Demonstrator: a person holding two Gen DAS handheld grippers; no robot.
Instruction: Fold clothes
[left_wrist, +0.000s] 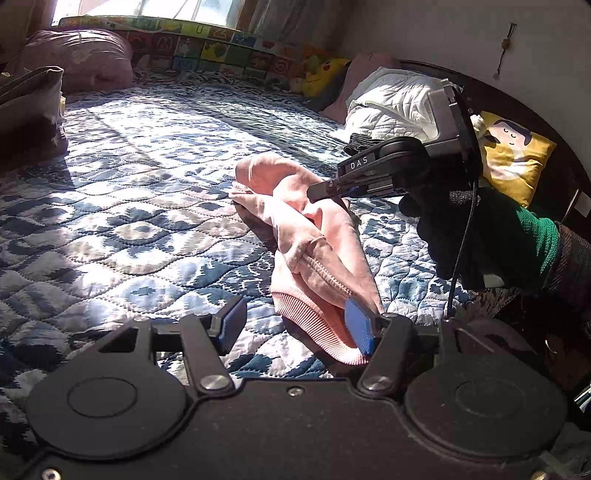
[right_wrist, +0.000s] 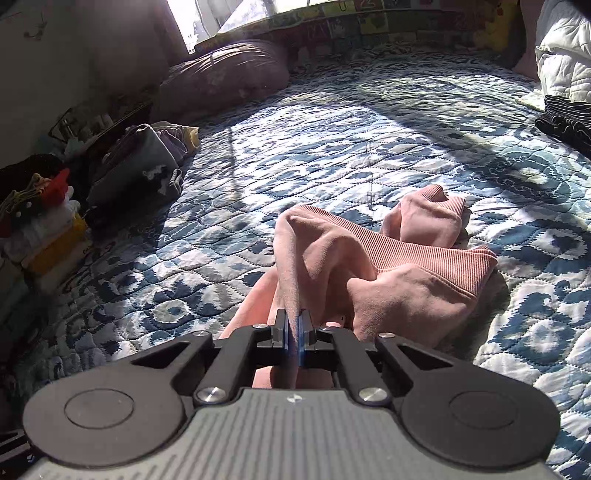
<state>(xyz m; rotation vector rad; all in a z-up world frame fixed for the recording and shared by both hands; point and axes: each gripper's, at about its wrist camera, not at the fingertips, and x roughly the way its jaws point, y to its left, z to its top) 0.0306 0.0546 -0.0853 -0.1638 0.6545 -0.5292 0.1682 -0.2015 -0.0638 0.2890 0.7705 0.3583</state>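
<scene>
Sunlit bed, blue-and-white quilted cover (left_wrist: 140, 206), fills both views; window light falls in bands across it.

Left wrist view: pink garment (left_wrist: 314, 236) lies bunched and twisted on the quilt, right of centre, its ribbed hem nearest the camera. Left gripper (left_wrist: 295, 326) stands open, jaws wide apart; its right blue pad (left_wrist: 357, 325) touches the ribbed hem, the left pad sits clear over bare quilt (nothing pinched between them). Right gripper (left_wrist: 325, 190) enters from the right, held by a gloved hand (left_wrist: 454, 236) with a green cuff, its tip on the garment's upper fold; from this angle the tip looks closed. Only this view shows the far right: a white quilted bundle (left_wrist: 391, 103), a yellow cushion (left_wrist: 513, 155) against the dark headboard, a yellow plush toy (left_wrist: 325, 75). Far edge is lined by a patterned play mat (left_wrist: 207, 48), with a mauve pillow (left_wrist: 77, 59) far left.

Right wrist view: right gripper (right_wrist: 294, 332) is clamped on a thin raised fold of the pink garment (right_wrist: 388, 266), blue pads pressed together on the cloth. Cuffs and ribbed band trail right and far. Only this view shows the left bed edge: a grey bag (right_wrist: 147, 162) and piled clutter (right_wrist: 40, 210) beyond it; striped dark fabric (right_wrist: 565, 118) at far right. Wide bare quilt lies far and left of the garment.
</scene>
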